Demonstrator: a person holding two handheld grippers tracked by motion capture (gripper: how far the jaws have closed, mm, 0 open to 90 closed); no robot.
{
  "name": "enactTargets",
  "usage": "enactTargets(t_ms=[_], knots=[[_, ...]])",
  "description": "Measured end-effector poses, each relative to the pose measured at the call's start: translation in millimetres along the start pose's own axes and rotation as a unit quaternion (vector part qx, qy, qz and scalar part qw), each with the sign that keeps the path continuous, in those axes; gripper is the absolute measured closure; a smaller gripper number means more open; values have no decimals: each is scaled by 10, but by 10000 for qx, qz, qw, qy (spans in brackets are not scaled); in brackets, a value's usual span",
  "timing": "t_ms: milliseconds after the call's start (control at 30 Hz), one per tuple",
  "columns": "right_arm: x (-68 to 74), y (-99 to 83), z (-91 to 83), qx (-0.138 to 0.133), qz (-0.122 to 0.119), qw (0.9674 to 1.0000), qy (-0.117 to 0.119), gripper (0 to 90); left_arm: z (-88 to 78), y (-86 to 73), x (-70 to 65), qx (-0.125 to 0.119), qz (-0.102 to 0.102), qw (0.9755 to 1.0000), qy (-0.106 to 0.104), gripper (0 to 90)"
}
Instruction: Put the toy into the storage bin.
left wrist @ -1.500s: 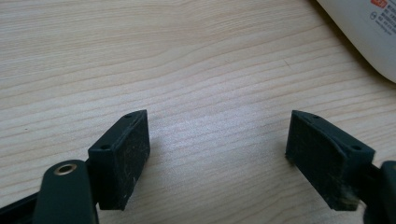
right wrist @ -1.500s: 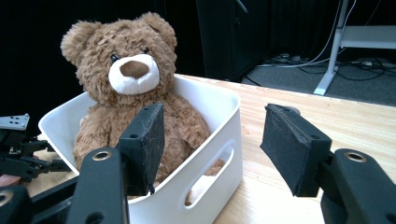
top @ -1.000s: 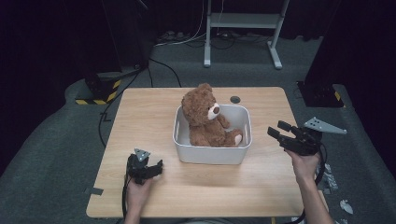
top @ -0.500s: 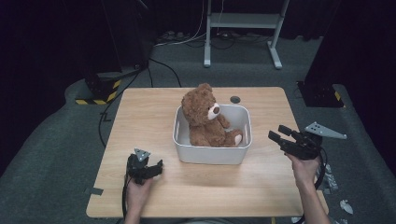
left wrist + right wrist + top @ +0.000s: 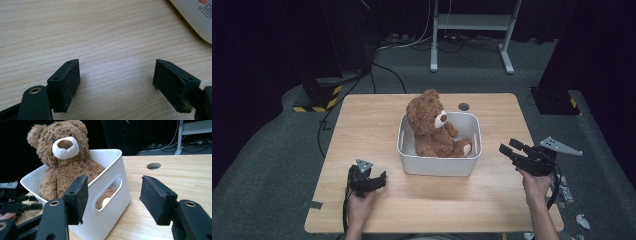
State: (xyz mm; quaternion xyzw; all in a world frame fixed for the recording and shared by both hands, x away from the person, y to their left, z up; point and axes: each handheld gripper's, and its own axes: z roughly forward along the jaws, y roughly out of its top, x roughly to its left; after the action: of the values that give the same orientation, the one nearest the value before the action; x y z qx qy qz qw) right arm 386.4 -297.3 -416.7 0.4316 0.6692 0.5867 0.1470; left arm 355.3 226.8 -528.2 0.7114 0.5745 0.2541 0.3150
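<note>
A brown teddy bear [image 5: 432, 131] sits upright in a white bin [image 5: 439, 165] at the middle of the wooden table [image 5: 377, 117]. In the right gripper view the bear [image 5: 65, 167] faces me over the bin's wall [image 5: 107, 202], which has a handle slot. My right gripper [image 5: 508, 146] hovers by the table's right edge and points at the bin. Its jaws [image 5: 115, 185] stand open with nothing between them. My left gripper [image 5: 381, 180] lies low at the front left, its jaws [image 5: 116, 67] open over bare wood. A corner of the bin [image 5: 197, 17] shows at the upper right.
A round hole [image 5: 463, 106] pierces the table behind the bin. A metal stand [image 5: 472, 30] and cables lie on the floor beyond the table. A black base with yellow stripes [image 5: 317, 97] sits off the far left corner. Small scraps [image 5: 582, 220] lie on the floor at the right.
My right gripper has sunk a little toward the table beside the bin. The left gripper, the bear and the bin have kept still.
</note>
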Motion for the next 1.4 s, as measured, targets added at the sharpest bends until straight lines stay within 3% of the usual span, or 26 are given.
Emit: enactTargets(t_ms=[433, 900, 1233, 1400], knots=[[-46, -205, 45, 2, 222, 9998, 12, 389, 0, 0, 0, -2, 0, 10000, 1, 216], [-18, -388, 155, 292, 284, 9992, 29, 388, 5, -2, -5, -38, -24, 10000, -16, 218], [32, -448, 263, 546, 107, 9984, -52, 387, 4, -2, -5, -33, -30, 10000, -17, 218], [27, -495, 313, 633, 51, 9977, -227, 388, 5, -2, -4, -39, -22, 10000, -17, 218]])
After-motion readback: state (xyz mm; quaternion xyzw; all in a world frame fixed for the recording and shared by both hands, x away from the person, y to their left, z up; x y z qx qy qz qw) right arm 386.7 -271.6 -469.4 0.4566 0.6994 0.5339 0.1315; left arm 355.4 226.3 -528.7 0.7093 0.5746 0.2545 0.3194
